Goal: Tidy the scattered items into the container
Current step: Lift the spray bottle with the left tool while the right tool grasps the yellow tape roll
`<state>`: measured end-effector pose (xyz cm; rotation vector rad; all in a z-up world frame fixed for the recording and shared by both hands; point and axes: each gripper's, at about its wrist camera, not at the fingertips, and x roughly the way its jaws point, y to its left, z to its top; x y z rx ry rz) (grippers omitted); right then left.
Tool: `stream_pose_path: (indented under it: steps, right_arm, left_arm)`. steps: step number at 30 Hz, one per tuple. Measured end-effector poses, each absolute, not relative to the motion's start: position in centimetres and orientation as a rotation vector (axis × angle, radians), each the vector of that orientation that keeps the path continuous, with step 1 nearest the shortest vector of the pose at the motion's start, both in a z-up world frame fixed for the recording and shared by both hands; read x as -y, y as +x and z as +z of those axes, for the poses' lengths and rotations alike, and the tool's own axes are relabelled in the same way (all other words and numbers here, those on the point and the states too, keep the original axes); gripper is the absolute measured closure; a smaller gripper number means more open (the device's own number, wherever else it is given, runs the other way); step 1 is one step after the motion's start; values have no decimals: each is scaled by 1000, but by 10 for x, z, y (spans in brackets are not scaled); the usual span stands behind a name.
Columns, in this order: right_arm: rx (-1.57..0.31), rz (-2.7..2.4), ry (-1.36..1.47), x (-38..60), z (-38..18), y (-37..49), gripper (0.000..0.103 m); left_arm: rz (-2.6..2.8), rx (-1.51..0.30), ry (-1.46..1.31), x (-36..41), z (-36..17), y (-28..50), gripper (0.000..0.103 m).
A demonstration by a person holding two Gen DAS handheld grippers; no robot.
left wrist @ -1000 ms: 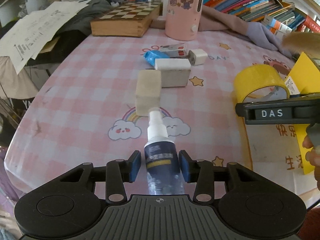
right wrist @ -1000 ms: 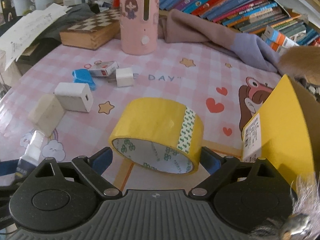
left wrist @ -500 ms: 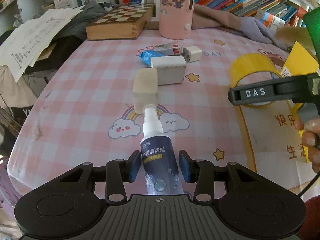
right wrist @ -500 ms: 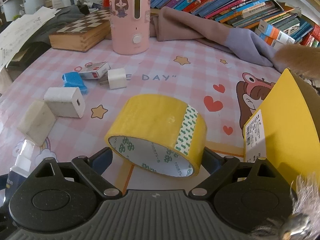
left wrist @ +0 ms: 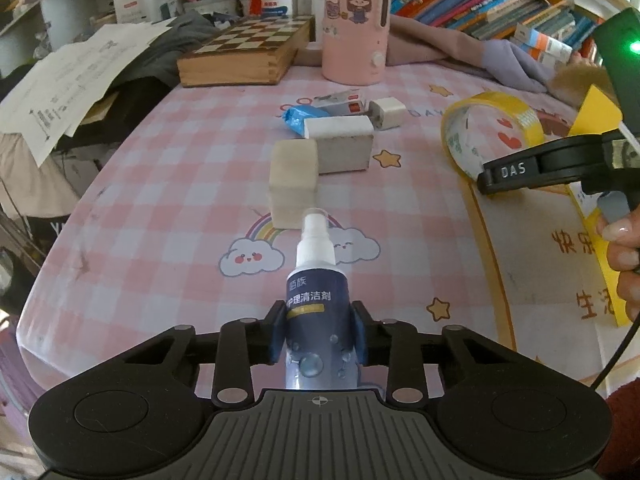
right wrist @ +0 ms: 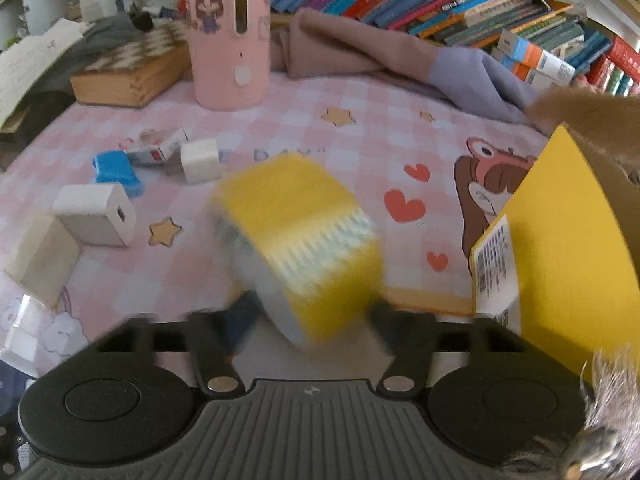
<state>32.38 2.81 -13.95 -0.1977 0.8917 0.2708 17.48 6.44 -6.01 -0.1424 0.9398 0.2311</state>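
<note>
Now the spray bottle (left wrist: pixel 318 304) lies along the pink checked tablecloth (left wrist: pixel 168 200), nozzle towards the beige block (left wrist: pixel 294 182), and my left gripper (left wrist: pixel 319 332) is closing its blue pads onto its body. My right gripper (right wrist: pixel 310 330) is closing around the yellow tape roll (right wrist: pixel 298 236) (blurred, so I can't tell contact). Both grasps are under way, I judge; next comes lifting each towards the yellow box (right wrist: pixel 568 248).

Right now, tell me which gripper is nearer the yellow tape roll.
Right. The right gripper is closing around the yellow tape roll; the left gripper, closing on the spray bottle, sits well away.
</note>
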Motion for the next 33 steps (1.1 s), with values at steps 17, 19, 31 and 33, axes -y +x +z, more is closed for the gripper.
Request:
stream_pose_path:
  steps: [17,19,31,33]
  right_arm:
    - [-905,302,-270,-31,-138,331,37]
    - [-907,293,-258,-28,-137,332,26]
    - [-906,268,-189,-16,-139,330,11]
    - [-891,276,-175,-16,-137,329,8]
  left_arm:
    - [292,-884,-232,-67,-49,172,72]
    - [291,-888,-232,-67,-49,174,72]
    - [298,-867,-317,-80,-37,162,72]
    - [300,-862,-335,-83,-34,160,72]
